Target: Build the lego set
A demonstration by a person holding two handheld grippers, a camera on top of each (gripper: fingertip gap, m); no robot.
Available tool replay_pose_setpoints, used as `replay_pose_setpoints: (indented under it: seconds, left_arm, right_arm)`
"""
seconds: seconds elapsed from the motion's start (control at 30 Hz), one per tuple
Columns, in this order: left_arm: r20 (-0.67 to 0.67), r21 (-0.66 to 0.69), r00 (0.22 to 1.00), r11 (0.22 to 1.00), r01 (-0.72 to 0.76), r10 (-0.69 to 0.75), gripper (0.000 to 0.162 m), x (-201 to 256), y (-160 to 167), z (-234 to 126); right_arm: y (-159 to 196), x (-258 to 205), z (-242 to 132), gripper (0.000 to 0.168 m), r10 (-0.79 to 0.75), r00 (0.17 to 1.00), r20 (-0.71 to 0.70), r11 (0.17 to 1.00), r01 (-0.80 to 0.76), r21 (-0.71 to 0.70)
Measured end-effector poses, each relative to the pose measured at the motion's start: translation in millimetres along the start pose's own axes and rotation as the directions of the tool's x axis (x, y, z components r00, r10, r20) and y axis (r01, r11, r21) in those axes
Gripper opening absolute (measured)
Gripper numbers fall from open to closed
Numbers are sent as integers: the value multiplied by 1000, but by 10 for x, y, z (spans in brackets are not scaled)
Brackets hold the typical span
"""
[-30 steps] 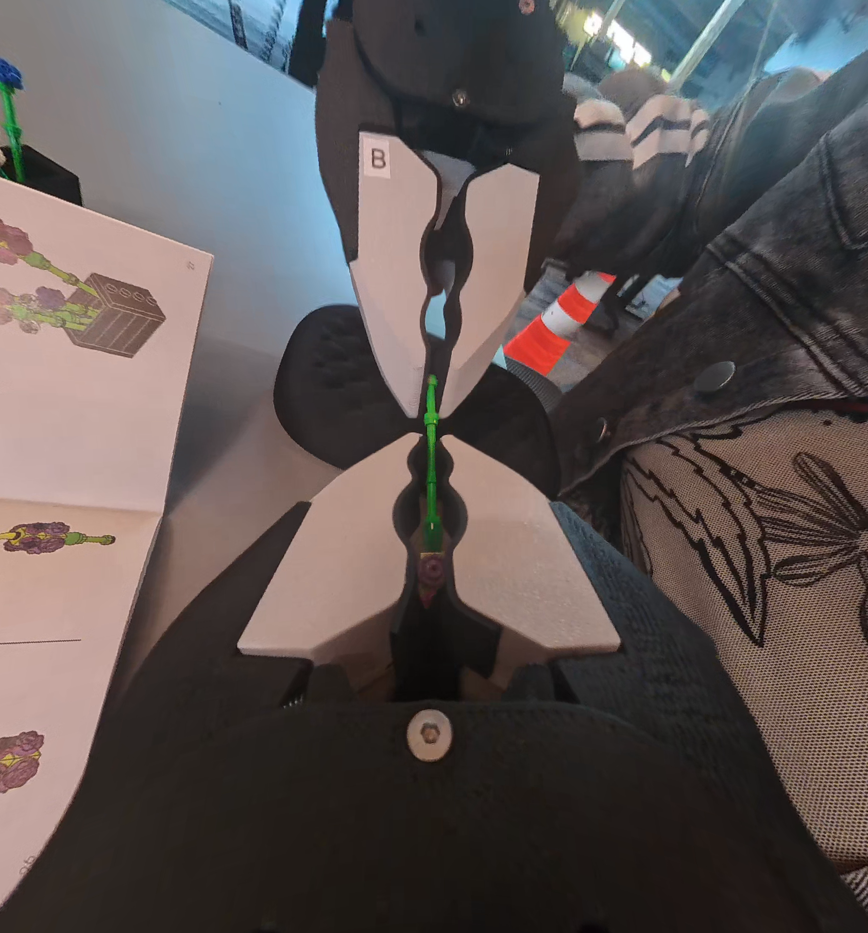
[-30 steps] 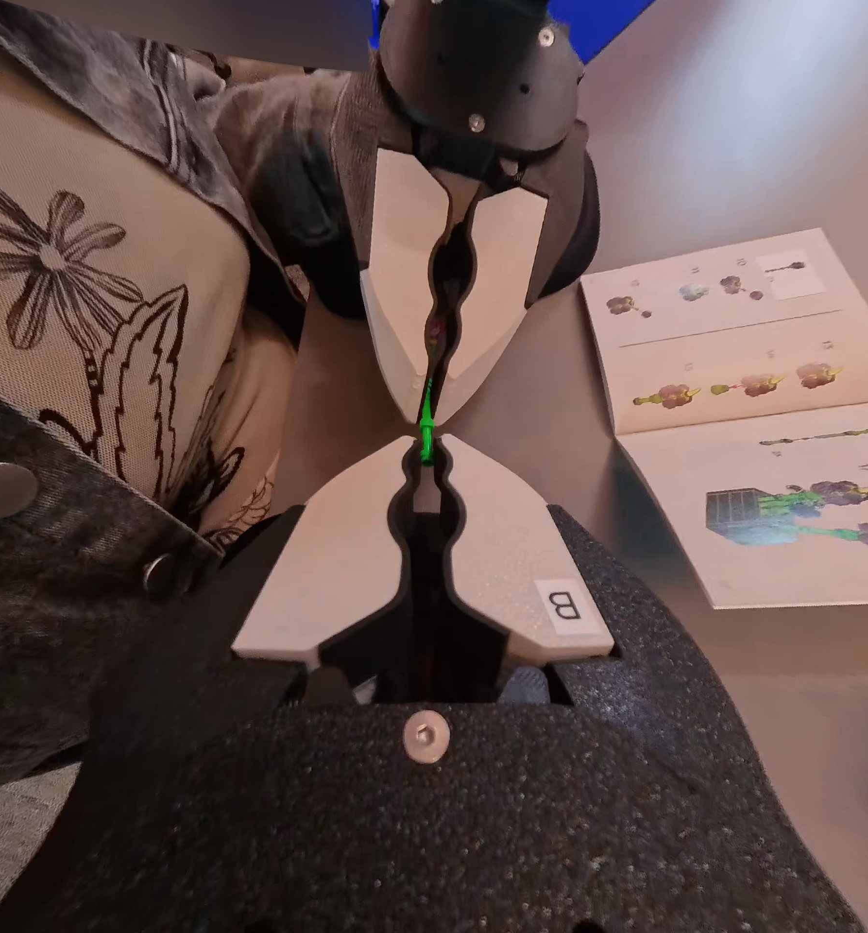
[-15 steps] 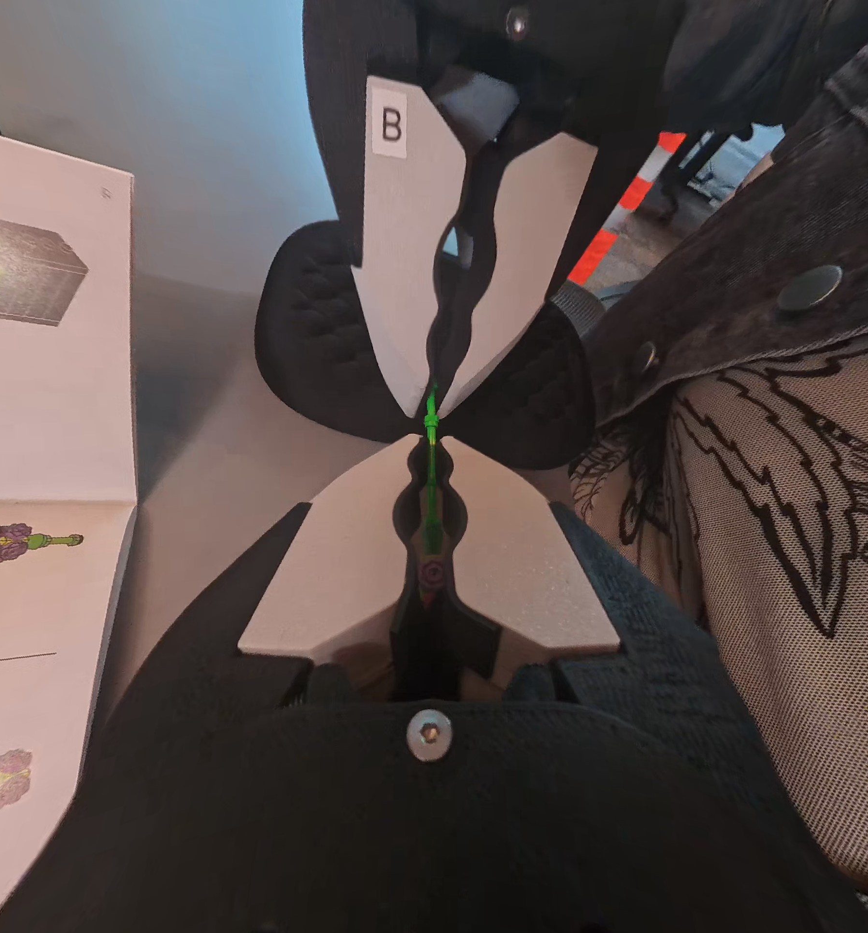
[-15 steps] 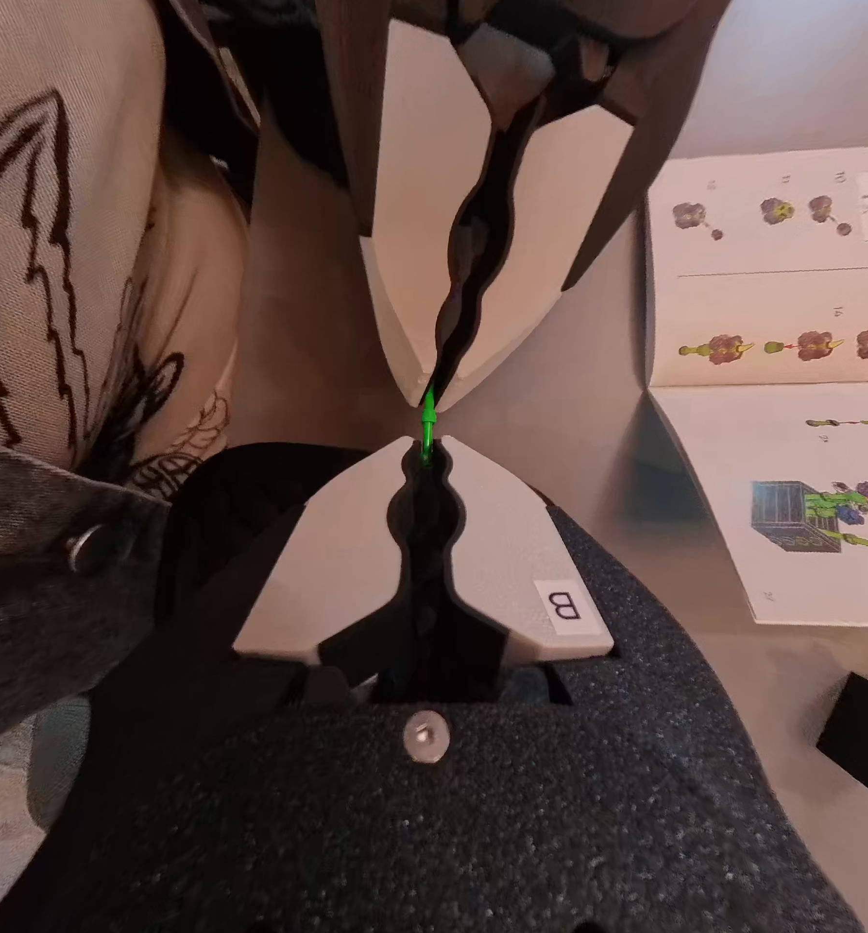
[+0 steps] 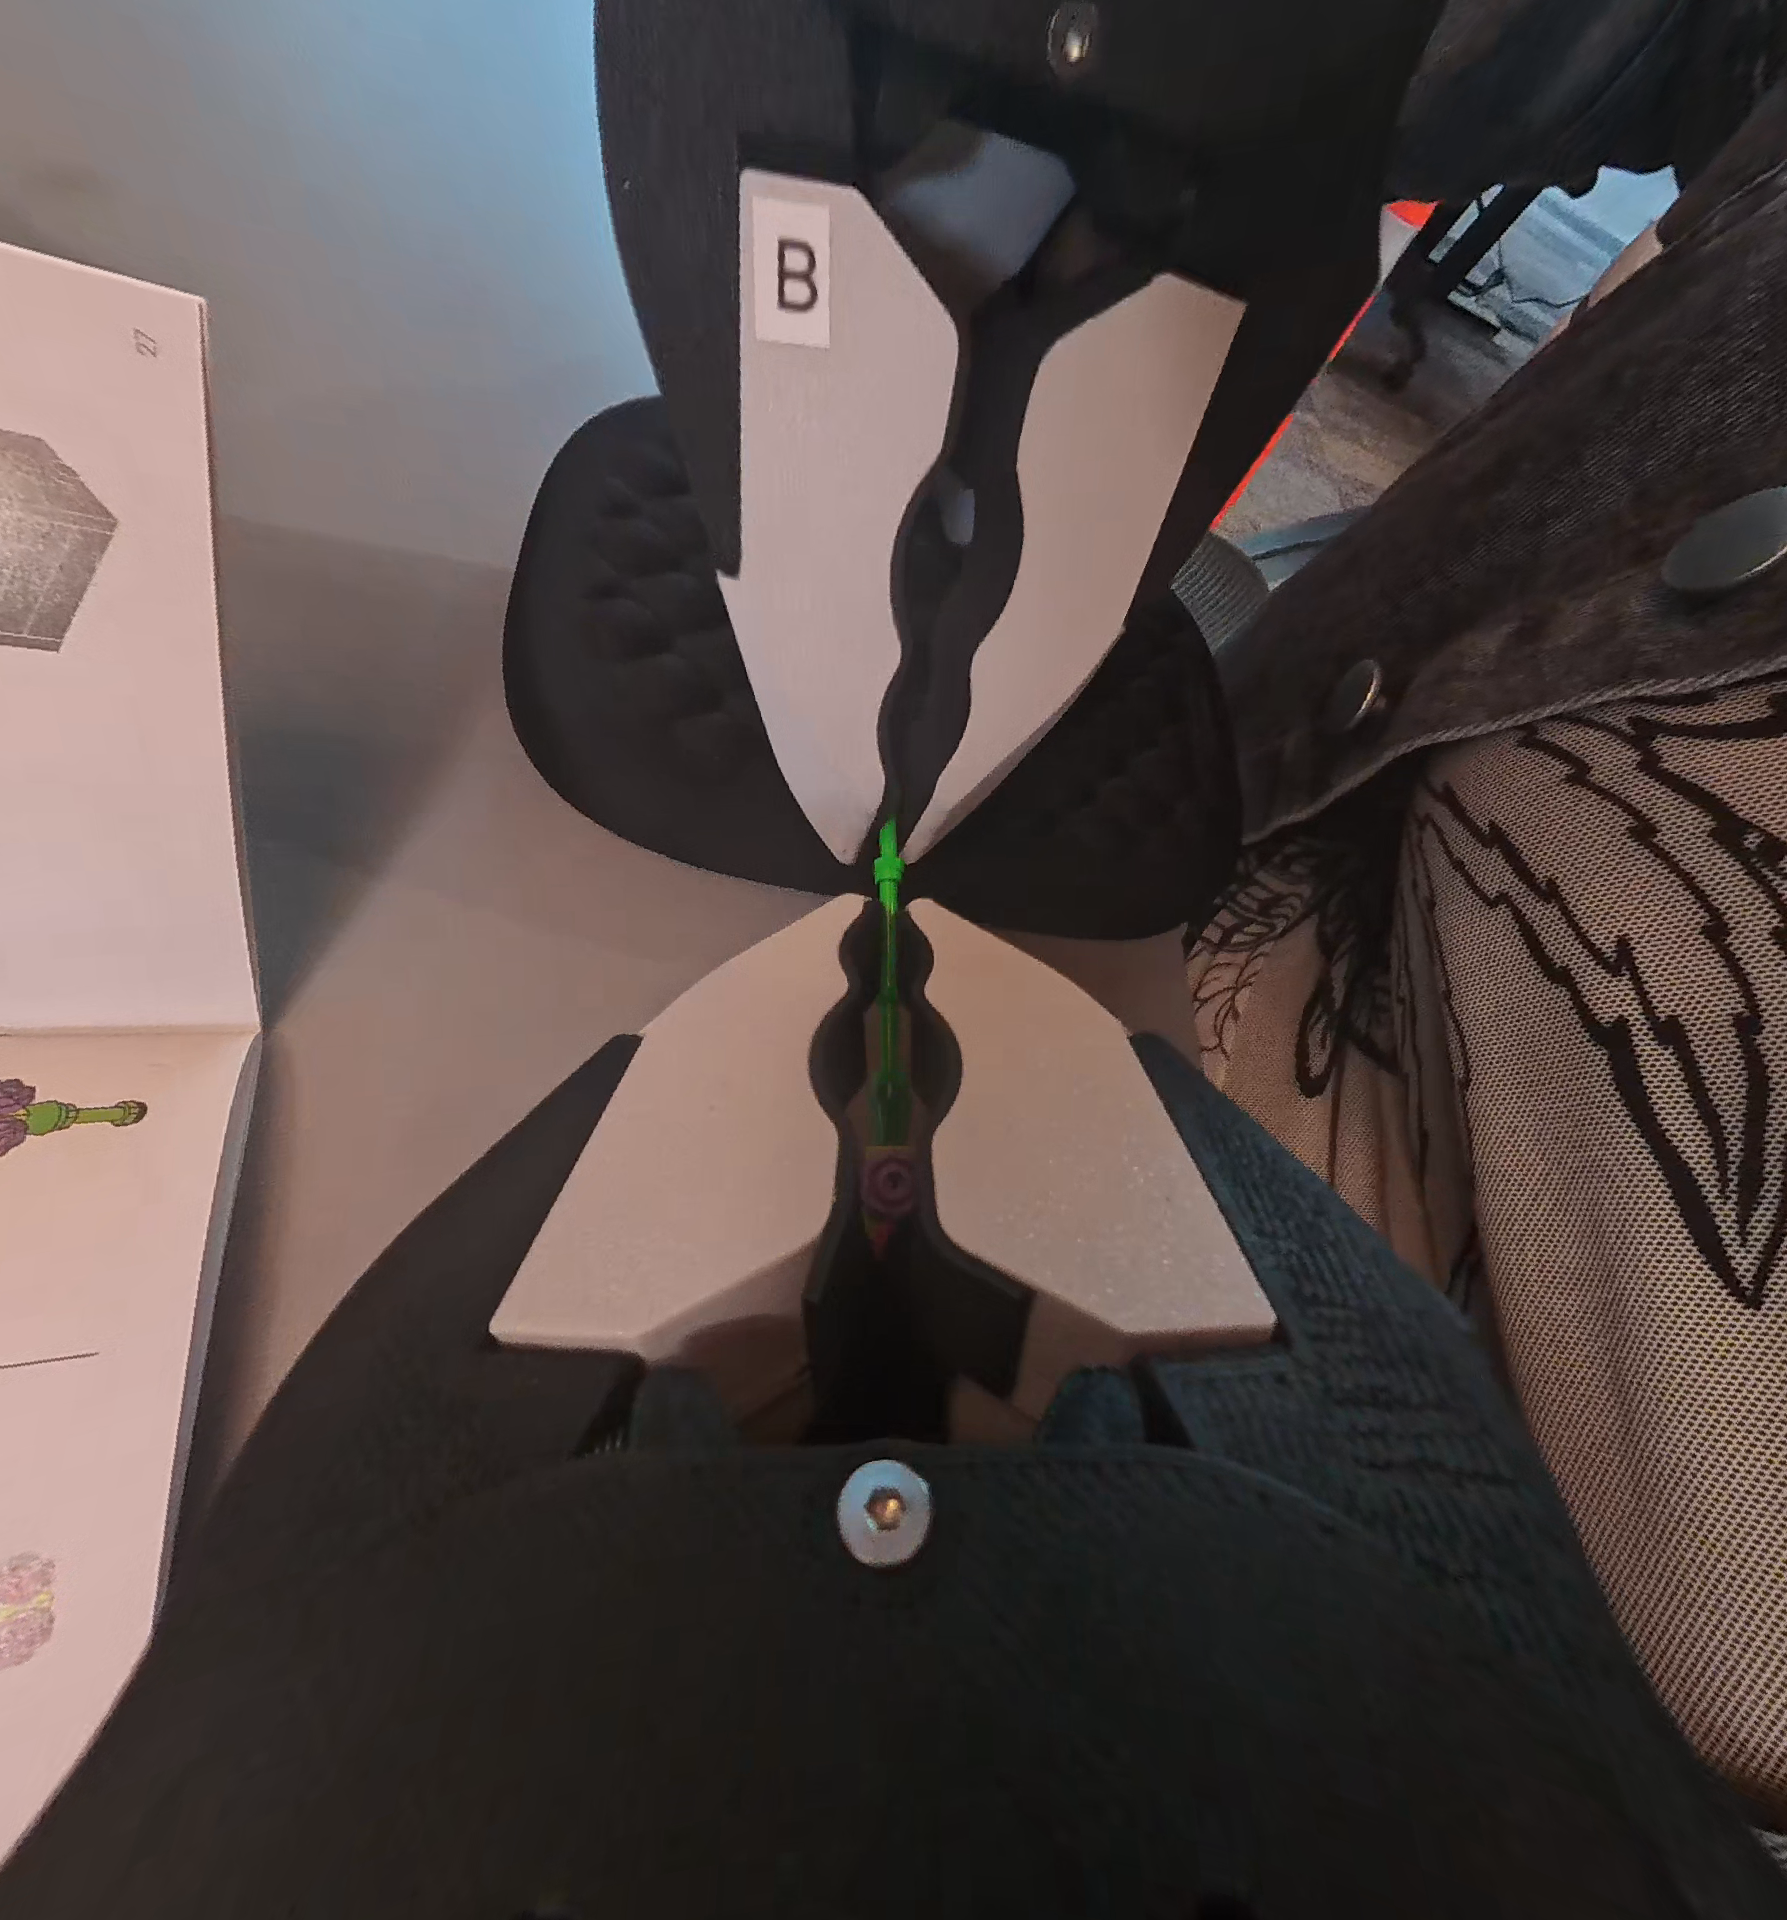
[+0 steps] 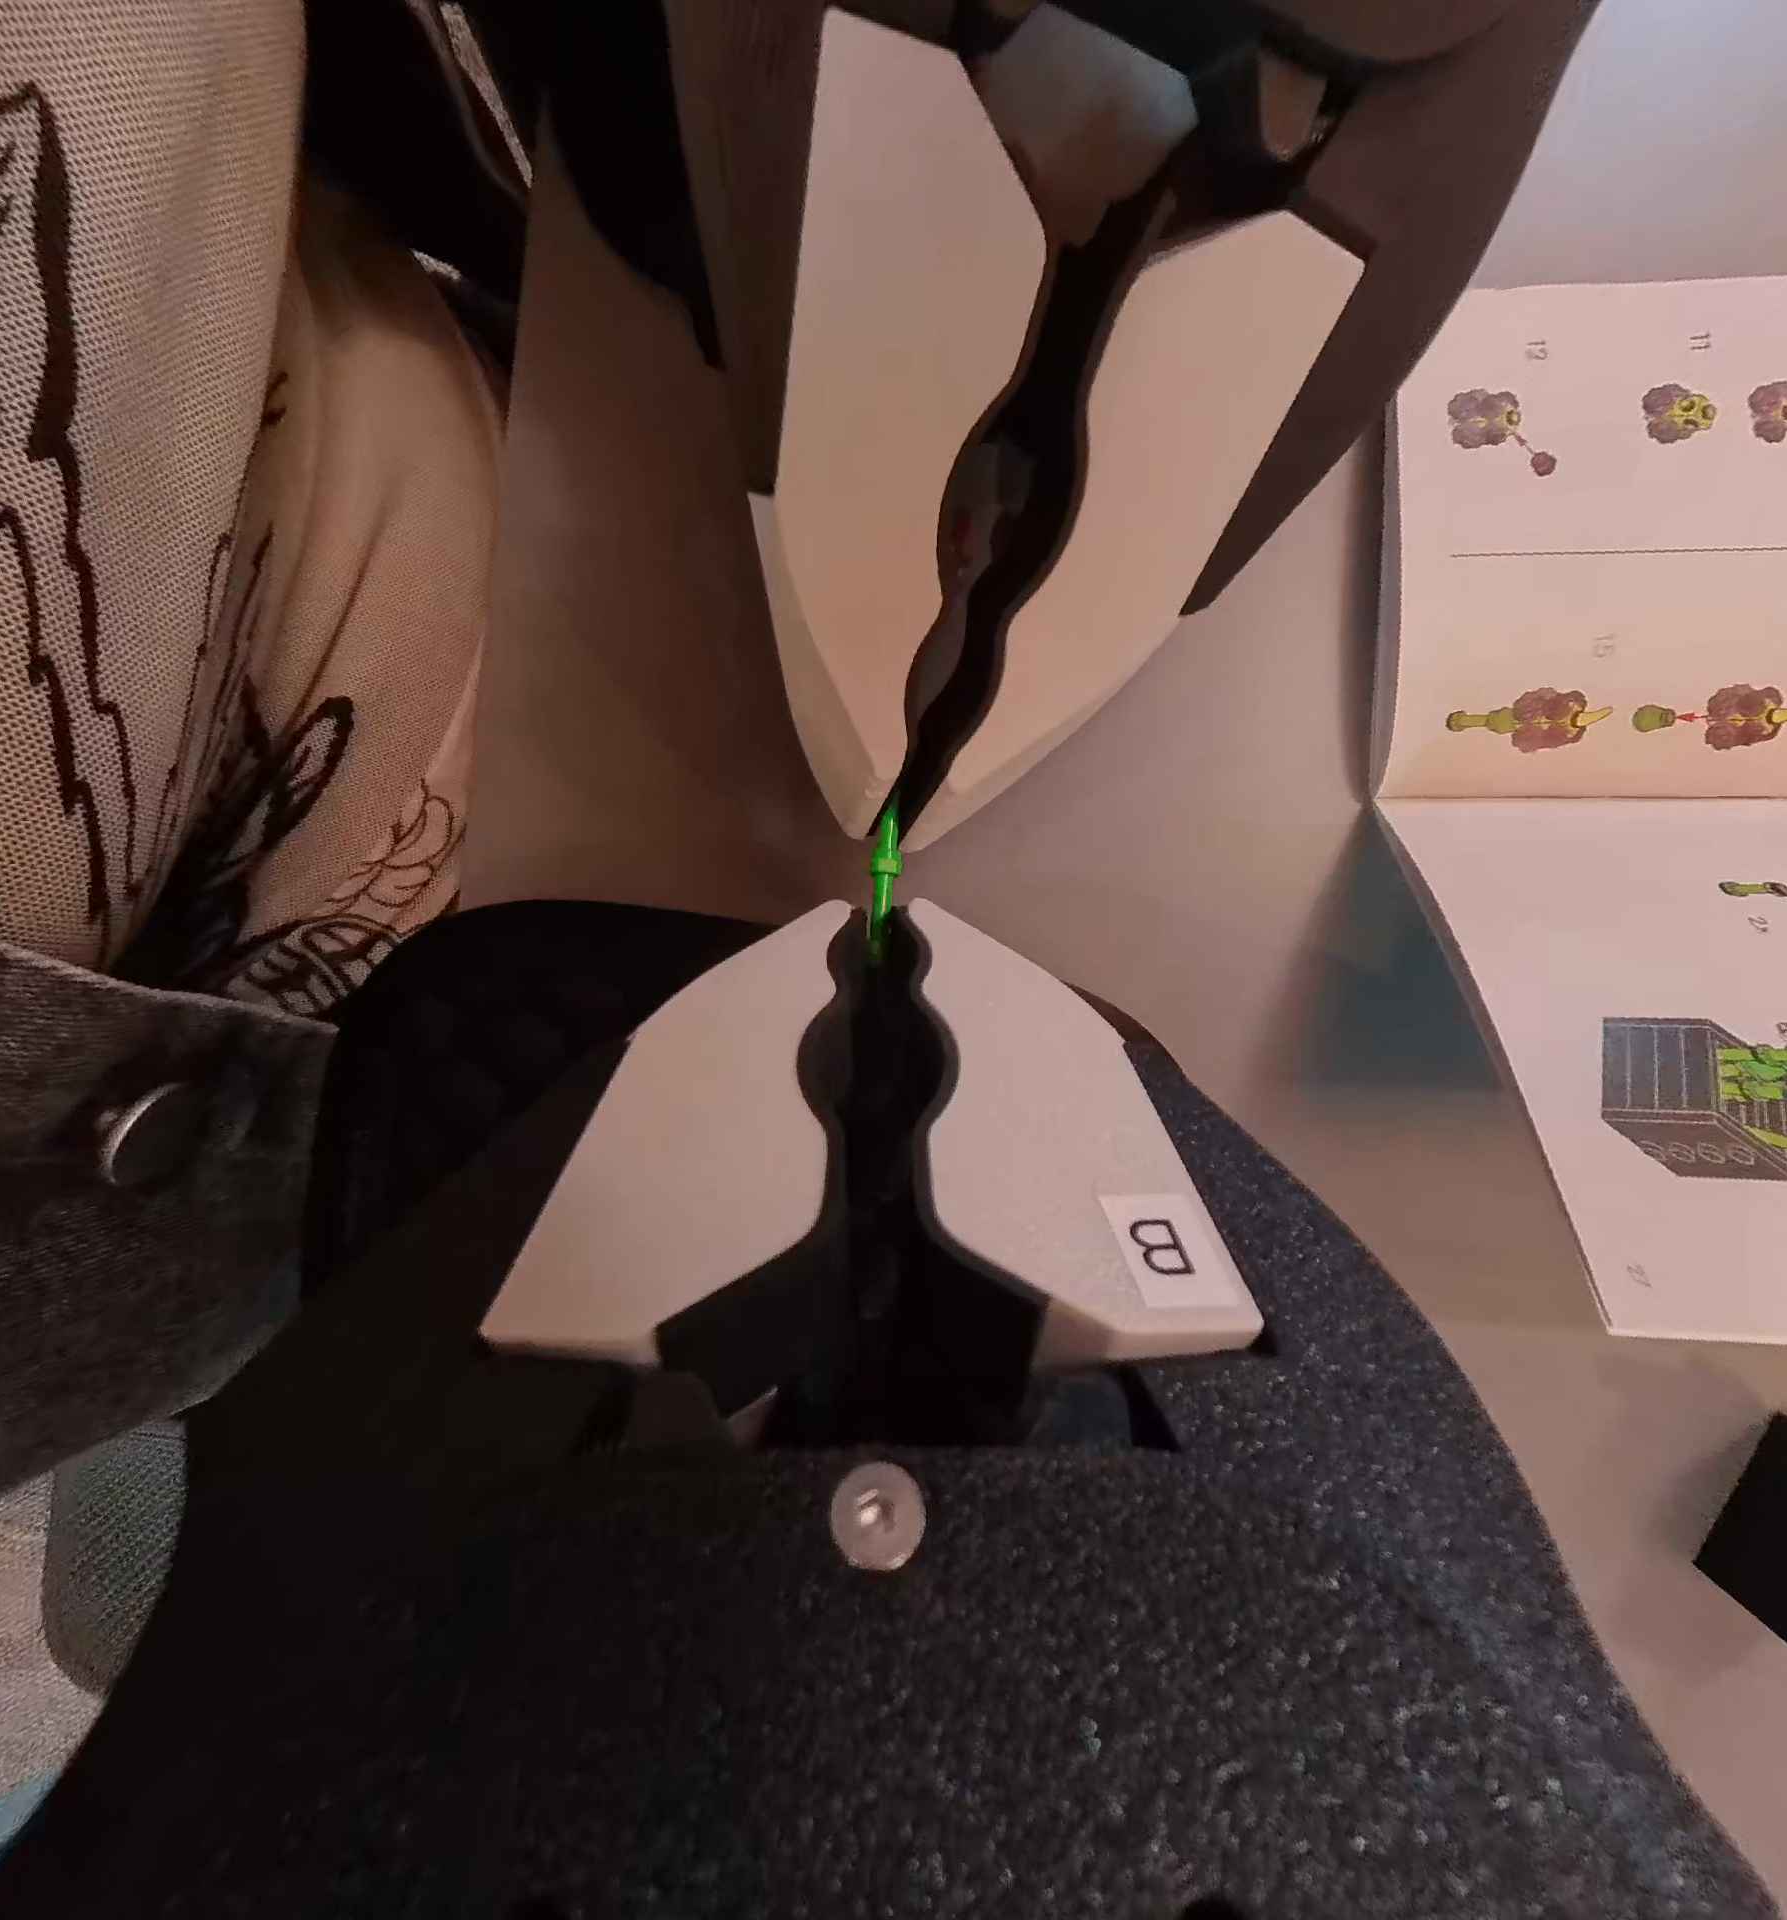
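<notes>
A thin green lego stem with a purple flower piece at its near end lies between the pads of my left gripper, which is shut on it. My right gripper faces it tip to tip from above and is shut on the stem's far end. In the right wrist view, the stem bridges the small gap between my right gripper and the left gripper. Both are held above the grey table.
An open instruction booklet lies on the table, at the right in the right wrist view. A person's dark jacket and patterned shirt are close beside the grippers. A black block sits at the table's lower right. A black chair seat is behind. Left and right tips are no more than a few centimetres apart.
Both grippers have tilted down toward the table and drawn slightly closer together. The stem stays held between them. The lego flowers at the far left have left the view.
</notes>
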State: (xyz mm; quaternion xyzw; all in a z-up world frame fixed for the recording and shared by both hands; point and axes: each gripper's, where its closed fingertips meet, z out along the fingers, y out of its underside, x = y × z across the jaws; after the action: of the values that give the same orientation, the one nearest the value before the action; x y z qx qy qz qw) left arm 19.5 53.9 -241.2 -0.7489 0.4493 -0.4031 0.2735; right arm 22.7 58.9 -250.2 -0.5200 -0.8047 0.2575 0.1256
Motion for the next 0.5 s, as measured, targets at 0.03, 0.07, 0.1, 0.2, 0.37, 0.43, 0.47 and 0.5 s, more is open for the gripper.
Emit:
replay_pose_setpoints:
  seconds: [0.03,0.07,0.1,0.2,0.37,0.43,0.47,0.5]
  left_arm:
    - [0,-1,1000,1000,-2,2,0,2,2,1]
    - [2,-1,1000,1000,-3,3,0,0,2,-1]
    - [5,1,1000,1000,-1,1,0,-6,2,-3]
    - [-6,-48,999,998,-34,33,1,31,53,53]
    - [-11,48,1000,999,-7,8,1,16,-63,-28]
    - [-9,84,1000,996,13,-13,1,-8,-113,-58]
    - [-5,101,999,994,41,-40,2,-37,-134,-78]
    - [3,126,997,989,74,-75,1,-83,-163,-106]
  right_arm:
    - [1,-2,3,4,1,1000,4,1000,-1,-1]
    - [-5,2,-1,3,5,1000,6,1000,-5,2]
    - [-15,10,-7,4,6,1000,2,1000,-6,7]
    - [-188,-3,-41,4,23,1000,19,996,-25,91]
    - [-258,60,-146,5,6,1000,-31,999,-5,39]
    - [-276,130,-194,7,45,997,-58,997,-41,71]
    - [-290,192,-238,18,91,993,-69,990,-83,111]
    - [-301,274,-296,25,148,986,-82,977,-133,167]
